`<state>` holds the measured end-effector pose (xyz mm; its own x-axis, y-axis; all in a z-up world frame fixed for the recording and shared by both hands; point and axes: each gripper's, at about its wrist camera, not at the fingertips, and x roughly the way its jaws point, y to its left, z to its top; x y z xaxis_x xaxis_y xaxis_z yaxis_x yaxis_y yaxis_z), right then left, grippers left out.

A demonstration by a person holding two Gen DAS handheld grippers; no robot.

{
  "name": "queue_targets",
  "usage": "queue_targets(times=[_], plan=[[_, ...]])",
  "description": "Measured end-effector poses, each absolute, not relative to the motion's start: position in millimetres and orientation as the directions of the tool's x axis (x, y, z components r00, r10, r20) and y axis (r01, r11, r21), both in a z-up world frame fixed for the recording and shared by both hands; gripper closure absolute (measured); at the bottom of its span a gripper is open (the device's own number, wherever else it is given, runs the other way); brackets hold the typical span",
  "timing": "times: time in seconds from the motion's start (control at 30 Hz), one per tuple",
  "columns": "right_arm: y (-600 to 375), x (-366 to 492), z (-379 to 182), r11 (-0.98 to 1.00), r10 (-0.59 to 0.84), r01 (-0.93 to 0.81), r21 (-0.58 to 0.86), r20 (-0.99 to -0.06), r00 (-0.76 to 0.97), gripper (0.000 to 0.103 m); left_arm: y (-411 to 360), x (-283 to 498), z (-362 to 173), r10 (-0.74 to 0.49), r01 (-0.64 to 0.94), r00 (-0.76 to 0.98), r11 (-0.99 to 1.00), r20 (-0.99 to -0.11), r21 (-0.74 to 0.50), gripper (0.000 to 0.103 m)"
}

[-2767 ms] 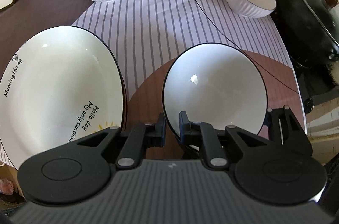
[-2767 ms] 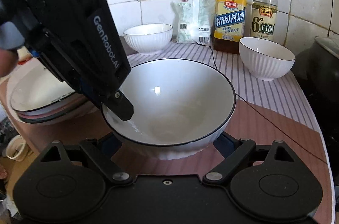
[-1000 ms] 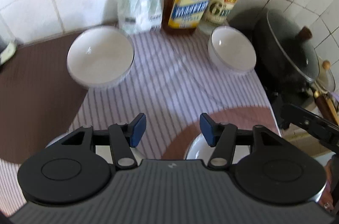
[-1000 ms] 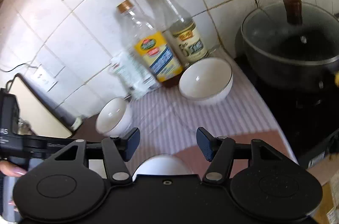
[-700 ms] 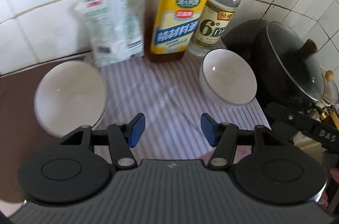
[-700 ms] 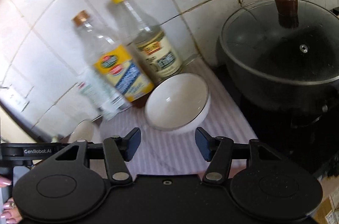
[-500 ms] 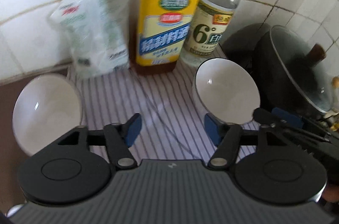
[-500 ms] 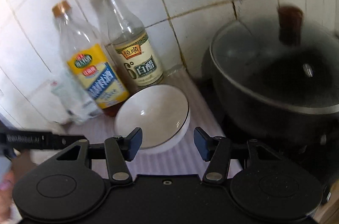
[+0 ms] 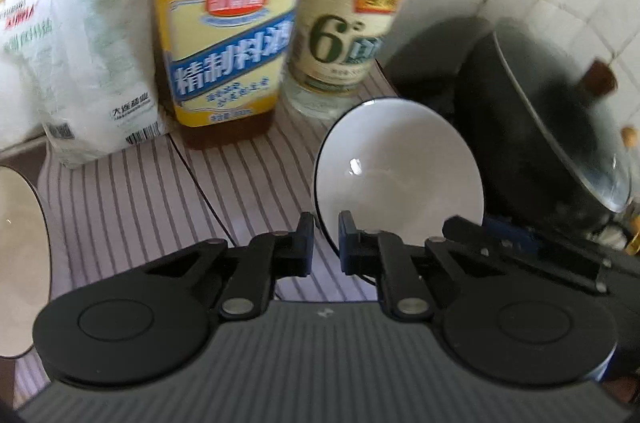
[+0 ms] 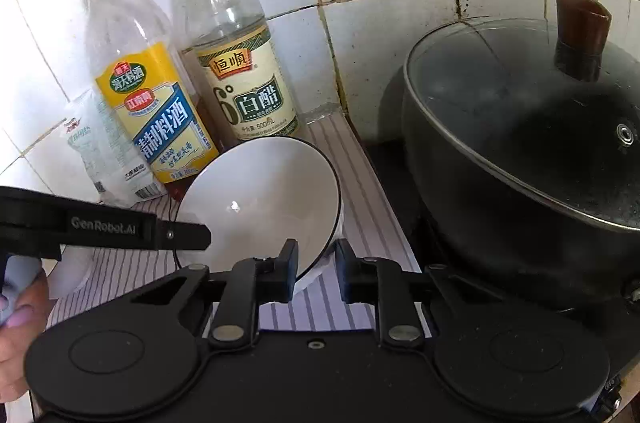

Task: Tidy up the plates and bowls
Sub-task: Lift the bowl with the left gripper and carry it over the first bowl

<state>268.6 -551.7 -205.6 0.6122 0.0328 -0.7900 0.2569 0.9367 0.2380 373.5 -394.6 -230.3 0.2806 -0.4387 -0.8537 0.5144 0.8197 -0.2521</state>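
Observation:
A small white bowl with a dark rim [image 9: 400,167] stands on the striped mat near the bottles; it also shows in the right wrist view [image 10: 260,203]. My left gripper [image 9: 326,243] is shut on its left rim, one finger inside and one outside. My right gripper [image 10: 318,269] is shut on its right rim. The left gripper's finger [image 10: 176,235] shows at the bowl's left edge in the right wrist view. A second white bowl [image 9: 20,263] sits at the far left edge.
A yellow-labelled bottle [image 9: 228,35], a vinegar bottle [image 9: 352,23] and a white bag [image 9: 80,63] stand against the tiled wall behind the bowl. A black pot with a glass lid [image 10: 532,151] sits close on the right.
Both grippers let go of the large bowl, moved to the back of the counter and closed on the small bowl's opposite rims.

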Motion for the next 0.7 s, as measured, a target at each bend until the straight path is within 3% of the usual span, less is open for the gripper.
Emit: queue_targets(times=[0.3,0.7], plan=[[-560,271,-216,0.889,0.076,0.317,0.329,-0.790,0.608,0.081,-397,372,-235,-0.427,0.469,0.294,0.844,-0.855,-0.260,0.092],[-557,251,-195,0.894,0.082,0.294,0.338,-0.768,0.635,0.081,-381,351,-217,-0.437,0.435,0.246,0.847,-0.865,-0.305,0.092]])
